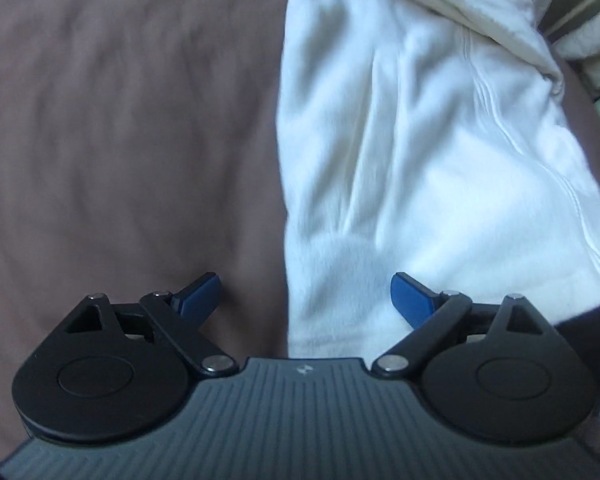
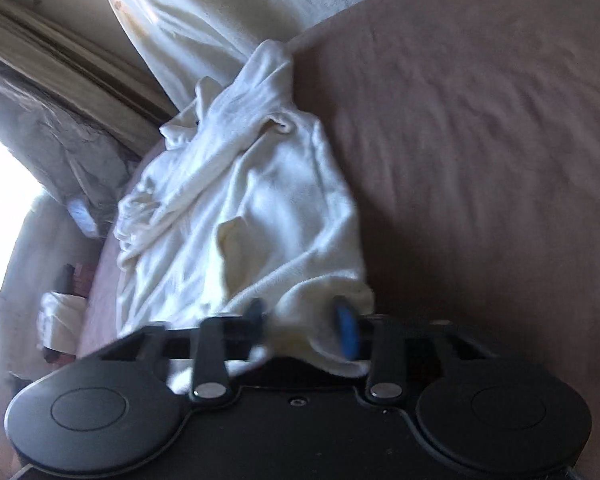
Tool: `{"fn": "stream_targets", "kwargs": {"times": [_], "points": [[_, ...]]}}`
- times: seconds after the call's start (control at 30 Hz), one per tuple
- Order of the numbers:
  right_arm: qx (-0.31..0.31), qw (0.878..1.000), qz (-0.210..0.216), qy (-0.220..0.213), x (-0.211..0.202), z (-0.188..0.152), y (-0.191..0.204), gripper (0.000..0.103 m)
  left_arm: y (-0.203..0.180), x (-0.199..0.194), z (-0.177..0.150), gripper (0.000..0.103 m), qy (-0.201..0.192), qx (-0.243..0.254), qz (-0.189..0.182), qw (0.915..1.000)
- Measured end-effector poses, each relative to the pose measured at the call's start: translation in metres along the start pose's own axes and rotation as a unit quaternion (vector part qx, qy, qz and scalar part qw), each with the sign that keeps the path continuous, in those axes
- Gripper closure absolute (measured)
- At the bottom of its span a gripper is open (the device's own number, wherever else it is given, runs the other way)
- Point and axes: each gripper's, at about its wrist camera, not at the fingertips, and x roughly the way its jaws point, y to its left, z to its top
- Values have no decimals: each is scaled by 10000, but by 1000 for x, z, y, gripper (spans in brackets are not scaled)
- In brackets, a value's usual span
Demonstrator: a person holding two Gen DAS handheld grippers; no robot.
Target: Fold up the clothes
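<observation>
Pinching the white garment (image 2: 240, 208) hem with your right gripper (image 2: 304, 322), probably clamped though blurred; left gripper (image 1: 306, 296) is hovering spread wide, straddling its edge for the second corner.

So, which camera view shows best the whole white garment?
The right wrist view: it shows the white garment nearly whole, crumpled on the brown bed cover, its near edge between the fingers of the right gripper. The left wrist view shows only one smoother part.

surface: bed with mauve sheet (image 1: 120, 120) | on it: crumpled white garment (image 1: 400, 160), cream pillow (image 2: 204, 12)
</observation>
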Motion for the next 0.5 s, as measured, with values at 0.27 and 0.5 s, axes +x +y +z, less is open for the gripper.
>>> {"fn": "stream_targets", "kwargs": {"times": [0.27,0.5], "points": [[-1241,9854,167,-1152,-22,17,56,89,-22,-28,-5,91,-970,578,-321,9931],[-1309,9864,-227,-967,-19,19,62,85,-20,-18,-4,71,-788,608,-297,9946]]}}
